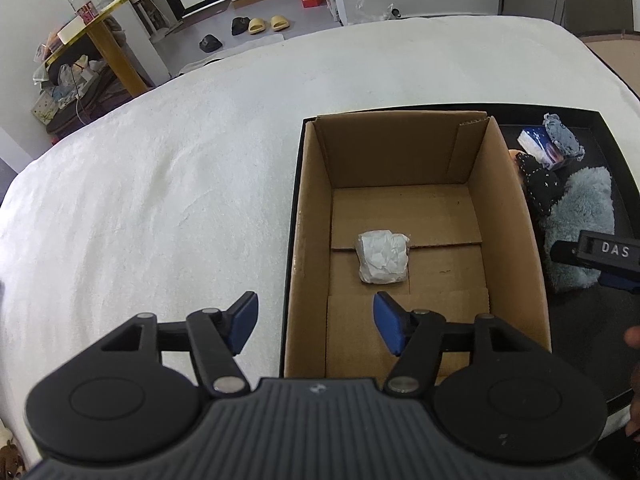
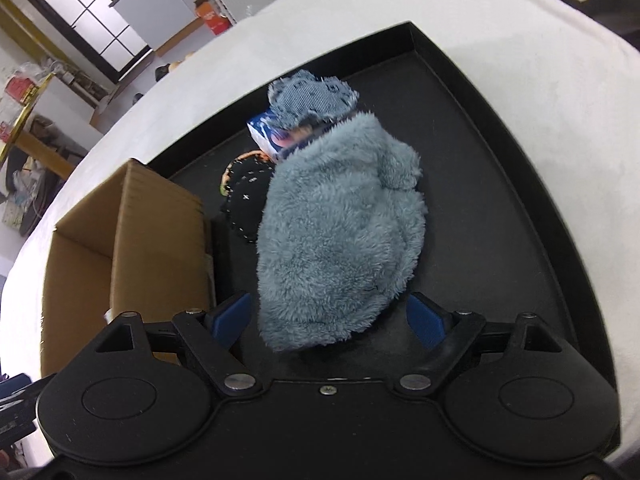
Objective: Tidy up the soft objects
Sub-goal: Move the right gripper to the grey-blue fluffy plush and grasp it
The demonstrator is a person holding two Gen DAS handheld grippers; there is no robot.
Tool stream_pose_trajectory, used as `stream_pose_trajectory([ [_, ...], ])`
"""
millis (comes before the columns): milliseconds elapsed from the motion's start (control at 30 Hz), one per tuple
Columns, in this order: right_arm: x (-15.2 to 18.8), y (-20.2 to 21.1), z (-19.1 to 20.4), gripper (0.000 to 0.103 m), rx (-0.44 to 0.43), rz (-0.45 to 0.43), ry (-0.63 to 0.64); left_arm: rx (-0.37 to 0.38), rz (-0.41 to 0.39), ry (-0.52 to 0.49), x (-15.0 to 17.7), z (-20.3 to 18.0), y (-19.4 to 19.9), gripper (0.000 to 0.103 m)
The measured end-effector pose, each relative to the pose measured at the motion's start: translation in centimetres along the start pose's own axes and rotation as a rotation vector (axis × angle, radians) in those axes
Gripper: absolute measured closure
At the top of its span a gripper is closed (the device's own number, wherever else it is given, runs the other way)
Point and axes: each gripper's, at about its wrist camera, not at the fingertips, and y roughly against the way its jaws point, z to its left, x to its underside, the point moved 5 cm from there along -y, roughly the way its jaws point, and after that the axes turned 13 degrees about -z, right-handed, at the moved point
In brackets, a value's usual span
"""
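Observation:
An open cardboard box (image 1: 400, 148) stands on a black tray (image 1: 616, 152), with a crumpled white wad (image 1: 383, 256) lying on its floor. My left gripper (image 1: 316, 320) hovers open over the box's near left corner; nothing sits between its blue pads. Beside the box, the tray (image 2: 480, 200) holds a fluffy blue-grey plush piece (image 2: 340, 232), a black stitched item (image 2: 246, 200), a denim patch (image 2: 312, 98) and a blue-white packet (image 2: 268, 136). My right gripper (image 2: 328, 318) is open, straddling the plush piece's near end; the pads look just clear of the fur.
Tray and box (image 2: 156, 216) rest on a white cloth-covered surface (image 1: 160, 200) that spreads left and far. A person's hand (image 1: 634, 360) shows at the right edge. Beyond the surface are a yellow side table (image 1: 108, 40) and slippers (image 1: 264, 24) on the floor.

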Motion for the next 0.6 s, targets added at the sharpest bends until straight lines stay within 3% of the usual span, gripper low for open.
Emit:
stream_pose_trajectory([
  [133,0.3,-1.3,-0.2,0.018,0.014,-0.009,-0.025,-0.004,0.035,0.000,-0.1,-0.2,-0.7,0.041],
  [200,0.1,-1.4,-0.2,0.025,0.018,-0.037,-0.021,-0.013,0.051,-0.010,-0.1,-0.5,-1.0,0.041],
  [267,0.0,-1.3,-0.3,0.040,0.019,-0.042,-0.001,-0.026,0.055,-0.023,-0.1,-0.8,-1.0,0.041],
  [367,-0.2,-1.1,-0.9,0.053,-0.013,-0.023,-0.010,-0.036,0.056,-0.030,-0.2,-1.1,-0.9,0.041],
  [600,-0.2,0.6,-1.7,0.063,-0.023,-0.026,0.041,-0.057,0.059,-0.034,-0.3,-1.3,-0.6,0.041],
])
